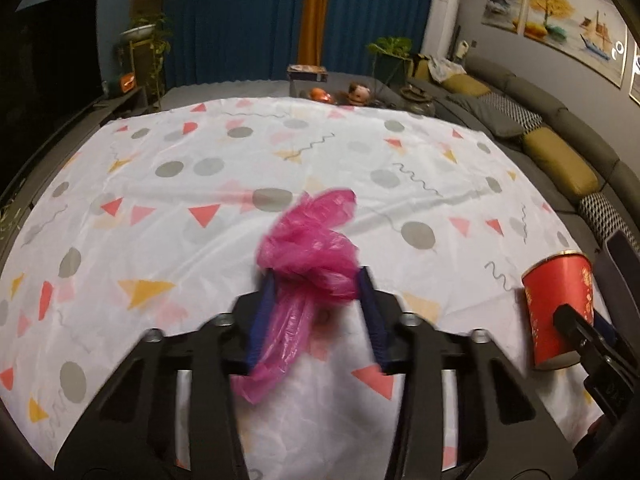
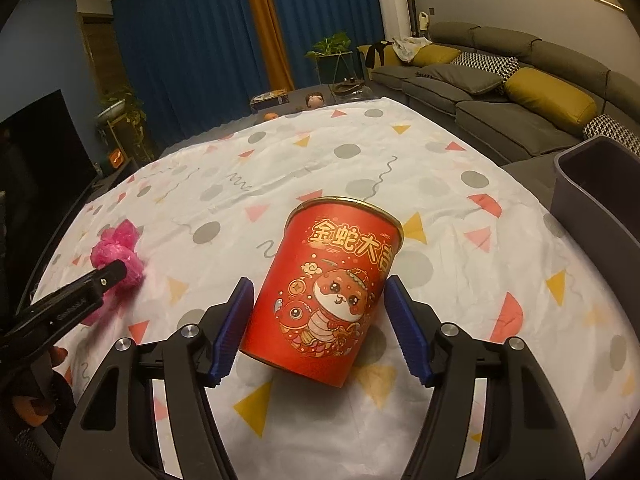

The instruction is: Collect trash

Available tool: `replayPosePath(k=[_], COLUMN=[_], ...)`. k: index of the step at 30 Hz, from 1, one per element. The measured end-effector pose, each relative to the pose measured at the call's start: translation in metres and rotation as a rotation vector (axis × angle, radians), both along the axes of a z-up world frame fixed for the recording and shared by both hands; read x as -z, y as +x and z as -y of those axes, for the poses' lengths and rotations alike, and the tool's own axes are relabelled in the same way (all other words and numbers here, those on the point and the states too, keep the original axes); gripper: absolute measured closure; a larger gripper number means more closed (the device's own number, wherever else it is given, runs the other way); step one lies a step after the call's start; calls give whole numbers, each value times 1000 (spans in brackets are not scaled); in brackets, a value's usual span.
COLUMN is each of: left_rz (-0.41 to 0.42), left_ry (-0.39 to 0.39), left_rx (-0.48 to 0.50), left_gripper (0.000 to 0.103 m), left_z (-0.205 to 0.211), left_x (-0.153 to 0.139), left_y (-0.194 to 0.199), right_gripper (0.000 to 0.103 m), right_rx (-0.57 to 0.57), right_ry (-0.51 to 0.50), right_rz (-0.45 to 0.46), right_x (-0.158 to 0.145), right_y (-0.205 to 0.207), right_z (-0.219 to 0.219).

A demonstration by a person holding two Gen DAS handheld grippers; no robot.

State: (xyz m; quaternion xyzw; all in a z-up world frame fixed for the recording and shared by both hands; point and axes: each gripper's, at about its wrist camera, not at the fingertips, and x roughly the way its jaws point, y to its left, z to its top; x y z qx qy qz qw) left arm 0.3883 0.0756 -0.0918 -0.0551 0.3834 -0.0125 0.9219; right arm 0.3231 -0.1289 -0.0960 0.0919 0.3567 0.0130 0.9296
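Note:
A crumpled pink plastic bag [image 1: 308,248] sits between the blue pads of my left gripper [image 1: 316,280], which is shut on it; a tail of the bag hangs down between the fingers. In the right wrist view the same bag [image 2: 116,252] shows at the far left, just above the patterned tablecloth [image 2: 320,160]. A red paper can with a gold rim and a cartoon print [image 2: 328,288] leans between the pads of my right gripper [image 2: 316,296], and both pads rest against its sides. The left wrist view has that can [image 1: 556,304] at the right edge.
A grey plastic bin [image 2: 592,200] stands at the table's right edge beside the grey sofa [image 2: 520,112] with yellow cushions. A box, a fruit and small items [image 1: 332,92] lie at the table's far end. A dark TV [image 2: 40,152] is on the left.

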Motion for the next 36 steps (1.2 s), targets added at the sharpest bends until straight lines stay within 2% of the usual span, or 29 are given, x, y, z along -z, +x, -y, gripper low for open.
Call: replayPosePath(k=[2, 3, 7, 12, 21, 29, 36], left_rz=[-4, -4, 4, 28, 131, 220, 281], left_ry=[-2, -6, -18, -22, -14, -13, -37], left_rx=[9, 15, 20, 32, 62, 155, 284], left_gripper=[76, 84, 90, 92, 92, 92, 92], left_z=[1, 1, -1, -1, 2, 49, 124], left_x=[1, 1, 0, -6, -47, -90, -118], left_y=[1, 1, -2, -18, -71, -116, -137], right_gripper=[38, 38, 38, 38, 38, 38, 38], right_rx=[-4, -6, -13, -26, -60, -63, 8], right_ry=[-4, -5, -10, 8, 32, 48, 31], right_rz=[8, 14, 24, 51, 128, 200, 275], right_x=[-1, -2, -4, -14, -44, -73, -96], right_y=[-1, -2, -6, -16, -52, -89, -118], right_z=[0, -1, -2, 2, 18, 45, 99])
